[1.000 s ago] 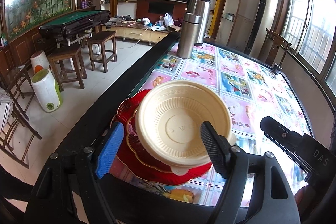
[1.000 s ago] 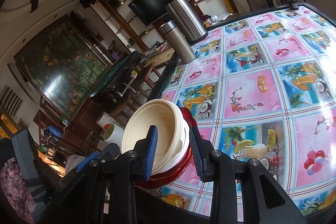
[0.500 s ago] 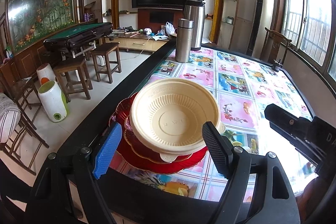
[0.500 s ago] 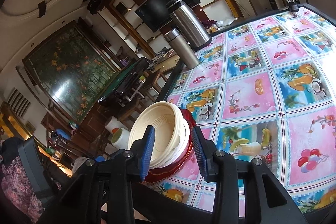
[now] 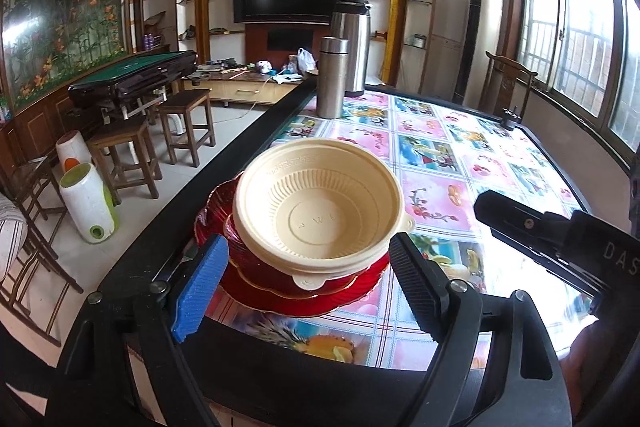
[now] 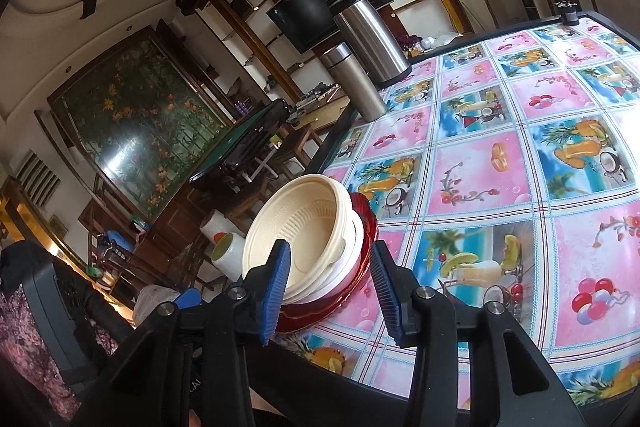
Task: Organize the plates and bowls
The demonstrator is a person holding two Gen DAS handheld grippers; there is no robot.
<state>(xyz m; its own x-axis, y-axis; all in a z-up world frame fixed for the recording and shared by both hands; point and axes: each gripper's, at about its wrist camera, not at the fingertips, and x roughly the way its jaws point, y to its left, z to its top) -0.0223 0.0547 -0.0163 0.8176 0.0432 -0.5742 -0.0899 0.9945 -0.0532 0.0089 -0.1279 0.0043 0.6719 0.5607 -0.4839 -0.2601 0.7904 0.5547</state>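
Both my claws gape empty: left gripper [image 5: 308,281] has backed off, cream bowl [image 5: 320,211] on red plates [image 5: 280,287] now frame centre (right gripper [image 6: 330,291] straddles stack).

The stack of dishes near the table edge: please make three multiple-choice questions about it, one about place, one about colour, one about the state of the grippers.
1. Where does the cream bowl sit?
A. On the red plates
B. Beside the steel flask
C. On a stool

2. What colour is the pad on the left finger of the left gripper?
A. Green
B. Blue
C. Red

3. How do the jaws of the right gripper stand?
A. Shut on the bowl
B. Shut on a plate
C. Open, holding nothing

Answers: 1 A, the bowl rests on top of the red plates at the table edge, far from the steel flask. 2 B, the ribbed pad is blue. 3 C, the jaws stand apart in front of the stack without clamping it.
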